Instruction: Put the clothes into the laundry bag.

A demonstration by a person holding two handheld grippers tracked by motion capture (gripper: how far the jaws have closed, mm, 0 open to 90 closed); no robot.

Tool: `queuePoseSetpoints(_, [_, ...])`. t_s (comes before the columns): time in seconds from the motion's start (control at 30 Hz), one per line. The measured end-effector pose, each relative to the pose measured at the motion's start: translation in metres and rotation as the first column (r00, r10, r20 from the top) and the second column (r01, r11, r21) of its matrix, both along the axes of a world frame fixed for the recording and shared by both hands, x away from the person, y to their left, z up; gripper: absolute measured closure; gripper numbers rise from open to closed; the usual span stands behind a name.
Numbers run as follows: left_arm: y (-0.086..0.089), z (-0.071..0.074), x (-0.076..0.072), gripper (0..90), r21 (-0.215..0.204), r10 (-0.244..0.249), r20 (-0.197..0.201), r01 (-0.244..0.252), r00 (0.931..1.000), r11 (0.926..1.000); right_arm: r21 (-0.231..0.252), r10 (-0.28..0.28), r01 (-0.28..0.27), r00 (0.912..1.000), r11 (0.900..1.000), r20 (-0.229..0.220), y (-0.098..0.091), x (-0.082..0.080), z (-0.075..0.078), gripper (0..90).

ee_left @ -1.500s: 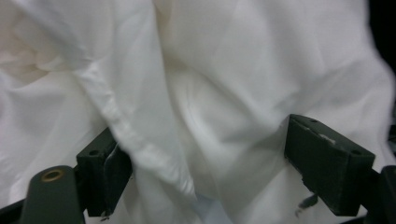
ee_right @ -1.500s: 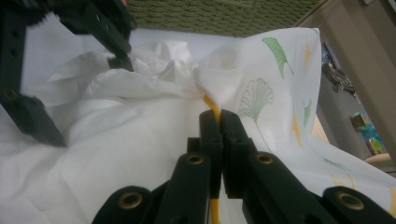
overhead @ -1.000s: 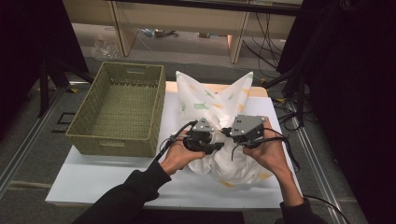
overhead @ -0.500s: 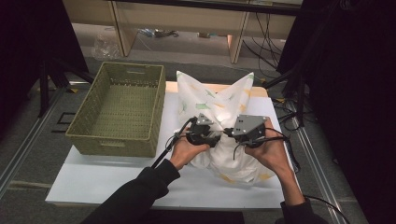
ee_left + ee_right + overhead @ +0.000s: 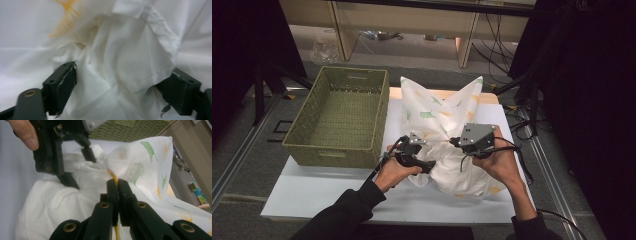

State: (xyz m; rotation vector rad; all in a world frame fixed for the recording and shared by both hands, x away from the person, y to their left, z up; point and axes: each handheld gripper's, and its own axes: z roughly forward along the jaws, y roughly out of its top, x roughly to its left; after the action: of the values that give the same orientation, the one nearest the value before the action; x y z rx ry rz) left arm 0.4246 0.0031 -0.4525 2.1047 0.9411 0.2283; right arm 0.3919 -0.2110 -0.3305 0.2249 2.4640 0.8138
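Note:
A white cloth (image 5: 439, 107) printed with green and yellow leaves lies bunched on the white table (image 5: 312, 192), two corners sticking up at the back. My left gripper (image 5: 428, 165) is open at the cloth's left side. In the left gripper view a fold of white cloth (image 5: 120, 62) bulges between its wide-apart jaws. My right gripper (image 5: 453, 142) is shut on a pinch of the cloth (image 5: 135, 167) near the middle, the fabric drawn up to its tips (image 5: 117, 185). The left gripper (image 5: 80, 167) shows open just beyond it.
A green woven basket (image 5: 339, 115) stands empty on the table's left half, close against the cloth. Cables trail from both grippers. Shelving and cables (image 5: 507, 45) lie on the floor beyond the table's far edge.
My left gripper has shifted a little left and toward the person along the cloth's side. The right gripper has held its place, shut on the cloth.

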Motion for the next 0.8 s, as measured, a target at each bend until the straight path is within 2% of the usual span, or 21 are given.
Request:
queuePoseSetpoints(0.03, [-0.002, -0.003, 0.003, 18.2, -0.005, 0.003, -0.009, -0.003, 1.0, 1.0, -0.008, 0.006, -0.005, 1.0, 1.0, 0.006, 0.0, 0.001, 0.0, 89.9])
queuePoseSetpoints(0.07, [-0.003, -0.005, 0.007, 20.1, -0.015, -0.021, -0.036, 0.02, 0.9991, 0.9997, 0.003, 0.003, -0.003, 1.0, 1.0, -0.009, 0.001, 0.0, -0.001, 89.9])
queuePoseSetpoints(0.1, [-0.005, -0.007, 0.01, 28.8, -0.074, -0.039, -0.067, 0.034, 0.997, 0.9967, 0.002, 0.004, -0.004, 0.9999, 1.0, -0.011, 0.002, 0.0, -0.002, 89.9])
queuePoseSetpoints(0.13, [-0.007, -0.009, 0.012, 40.9, -0.138, -0.061, -0.096, 0.048, 0.9935, 0.9893, -0.003, 0.006, -0.006, 1.0, 1.0, -0.007, 0.002, 0.0, -0.002, 89.9])
queuePoseSetpoints(0.17, [-0.008, -0.009, 0.013, 53.3, -0.175, -0.083, -0.103, 0.064, 0.9912, 0.9824, -0.031, 0.012, -0.011, 0.9999, 0.9995, 0.009, 0.002, 0.002, -0.002, 89.9])
queuePoseSetpoints(0.2, [-0.009, -0.008, 0.011, 65.1, -0.206, -0.098, -0.095, 0.077, 0.9907, 0.9756, -0.022, 0.006, -0.006, 0.9999, 0.9997, 0.008, 0.003, 0.001, -0.003, 89.9])
queuePoseSetpoints(0.27, [-0.009, -0.001, 0.007, 74.7, -0.232, -0.127, -0.07, 0.107, 0.9895, 0.9668, -0.019, 0.016, -0.016, 0.9998, 0.9997, 0.012, 0.003, 0.003, -0.004, 89.9])
queuePoseSetpoints(0.33, [-0.01, 0.008, 0.003, 77.6, -0.265, -0.148, -0.054, 0.128, 0.9876, 0.9556, -0.003, -0.007, 0.007, 1.0, 1.0, -0.005, 0.002, 0.003, -0.006, 89.9])
queuePoseSetpoints(0.4, [-0.013, 0.016, 0.0, 78.5, -0.279, -0.158, -0.032, 0.143, 0.9869, 0.9495, 0.004, -0.008, 0.008, 1.0, 1.0, -0.004, 0.002, 0.003, -0.007, 90.0])
queuePoseSetpoints(0.43, [-0.016, 0.019, -0.001, 78.7, -0.274, -0.159, -0.017, 0.148, 0.9872, 0.9502, -0.009, 0.001, -0.001, 0.9999, 1.0, 0.014, 0.001, 0.003, -0.005, 90.0])
queuePoseSetpoints(0.5, [-0.02, 0.023, 0.001, 78.8, -0.266, -0.149, 0.002, 0.144, 0.9889, 0.9532, 0.004, 0.007, -0.007, 0.9998, 1.0, 0.019, 0.0, 0.001, -0.002, 90.0])
queuePoseSetpoints(0.53, [-0.021, 0.024, 0.003, 78.8, -0.276, -0.14, -0.005, 0.133, 0.9901, 0.9518, 0.002, 0.007, -0.007, 0.9997, 1.0, 0.025, -0.001, 0.0, 0.001, 90.0])
queuePoseSetpoints(0.57, [-0.023, 0.025, 0.006, 79.0, -0.283, -0.11, -0.014, 0.101, 0.9939, 0.9537, 0.014, 0.007, -0.007, 0.9998, 0.9999, 0.016, -0.001, -0.002, 0.002, 90.0])
queuePoseSetpoints(0.6, [-0.023, 0.026, 0.01, 79.0, -0.286, -0.102, -0.022, 0.092, 0.9945, 0.9538, 0.02, 0.014, -0.015, 0.9998, 0.9997, 0.01, -0.002, -0.003, 0.004, 90.0])
queuePoseSetpoints(0.67, [-0.024, 0.025, 0.018, 78.8, -0.276, -0.043, -0.024, 0.034, 0.9988, 0.9606, 0.025, 0.03, -0.03, 0.9995, 0.9992, 0.006, -0.003, -0.005, 0.006, 90.0])
queuePoseSetpoints(0.7, [-0.025, 0.023, 0.023, 78.5, -0.257, -0.024, -0.017, 0.018, 0.9996, 0.9663, 0.022, 0.046, -0.047, 0.9988, 0.9987, 0.015, -0.002, -0.005, 0.007, 90.0])
queuePoseSetpoints(0.73, [-0.025, 0.019, 0.029, 78.1, -0.246, 0.001, -0.022, -0.006, 0.9998, 0.9693, 0.022, 0.041, -0.041, 0.9991, 0.9989, 0.005, -0.002, -0.007, 0.008, 90.0])
queuePoseSetpoints(0.77, [-0.024, 0.014, 0.034, 77.2, -0.257, 0.025, -0.048, -0.037, 0.9985, 0.9658, 0.02, 0.044, -0.044, 0.999, 0.9988, -0.008, -0.002, -0.008, 0.008, 90.0])
queuePoseSetpoints(0.8, [-0.022, 0.008, 0.04, 75.8, -0.29, 0.039, -0.08, -0.06, 0.9961, 0.9551, 0.005, 0.036, -0.036, 0.9993, 0.9993, -0.002, -0.002, -0.008, 0.007, 90.0])
